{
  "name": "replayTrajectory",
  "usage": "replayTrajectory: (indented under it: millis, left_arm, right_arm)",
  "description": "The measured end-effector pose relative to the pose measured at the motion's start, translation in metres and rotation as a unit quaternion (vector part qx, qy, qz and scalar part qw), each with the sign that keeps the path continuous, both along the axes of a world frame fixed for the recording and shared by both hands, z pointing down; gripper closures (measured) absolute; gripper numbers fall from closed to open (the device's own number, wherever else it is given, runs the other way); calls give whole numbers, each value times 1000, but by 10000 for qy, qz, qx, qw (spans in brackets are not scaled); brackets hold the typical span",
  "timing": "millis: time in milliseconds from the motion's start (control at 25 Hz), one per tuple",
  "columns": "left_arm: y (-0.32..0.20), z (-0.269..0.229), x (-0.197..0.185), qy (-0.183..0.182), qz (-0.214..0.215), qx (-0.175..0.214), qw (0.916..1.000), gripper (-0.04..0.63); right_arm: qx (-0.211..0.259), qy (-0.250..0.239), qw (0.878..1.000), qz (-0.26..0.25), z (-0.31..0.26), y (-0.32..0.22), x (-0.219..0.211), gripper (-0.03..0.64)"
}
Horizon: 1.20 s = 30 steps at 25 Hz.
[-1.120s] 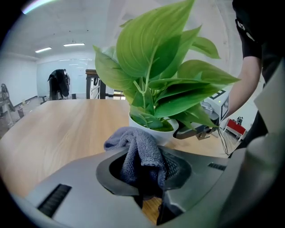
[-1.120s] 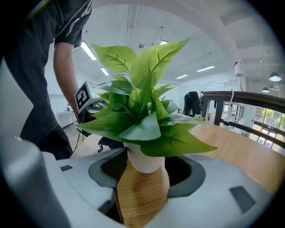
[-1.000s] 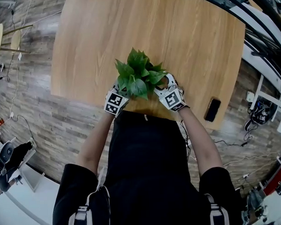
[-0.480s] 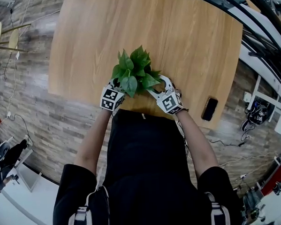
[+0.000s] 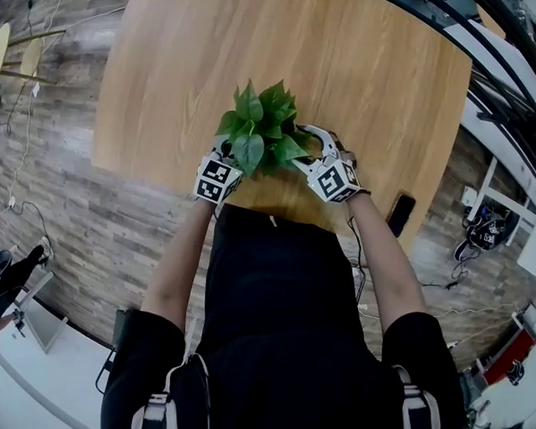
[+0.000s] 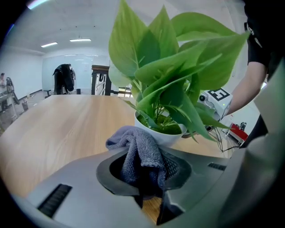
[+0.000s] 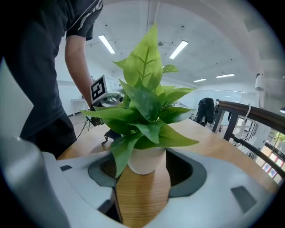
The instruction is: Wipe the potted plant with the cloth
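My left gripper point(image 6: 144, 180) has its jaws pinched on a bunched grey cloth point(image 6: 139, 153), which spills up out of the gap at lower centre of the left gripper view. The upper fold of the cloth lies just in front of the white pot point(image 6: 156, 135) of the potted plant point(image 5: 263, 129); whether the two touch I cannot tell. My right gripper point(image 7: 143, 178) has its jaws spread wide. In the right gripper view the pot stands upright at the far end of the gap between them, with bare wood showing in front of it. The pad on the right of that frame sits just beside the pot wall, and a drooping leaf point(image 7: 121, 156) hides the side toward the other pad, so I cannot say whether either pad touches. In the head view the plant stands near the lower edge of the wooden tabletop point(image 5: 349, 52), at the centre of the frame, with broad green leaves spreading over both sets of jaws. The marker cube point(image 5: 218, 179) of my left gripper shows just below and left of the leaves, and that of my right point(image 5: 335, 179) just below and right. A dark phone point(image 5: 400, 215) lies at the tabletop's lower right edge, well apart from the plant.
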State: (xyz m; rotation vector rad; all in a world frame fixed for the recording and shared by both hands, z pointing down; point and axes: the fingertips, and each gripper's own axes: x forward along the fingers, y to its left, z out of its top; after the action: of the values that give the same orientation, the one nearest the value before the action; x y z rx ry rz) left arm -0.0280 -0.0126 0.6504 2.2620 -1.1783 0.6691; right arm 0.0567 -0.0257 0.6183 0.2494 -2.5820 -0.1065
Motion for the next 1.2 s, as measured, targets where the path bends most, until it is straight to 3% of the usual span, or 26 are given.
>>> replayTrajectory:
  millis: [160,520,920,1080,1200]
  left_arm:
    - [2,-2,4,-92,20,38,9999,480]
    - [21,-7,18,233,-70,-35,9997,480]
    - [11,-6,-5,226,-375,-11,9990,480]
    - [8,-4,-13,230,-459,-9,9987,480]
    - [6,-4,-15,245,-536,13,9983,480]
  right_arm:
    - [-142,-82,9997,195,3,1,2,359]
    - [-235,-192,9985,455,3,-1,0,359]
    - [-458,-185,9977,466,1,27,-4,359]
    - [-709,-254,9936,846,2,17,-2,359]
    - [-486,-128,9955,809,3,4,0,359]
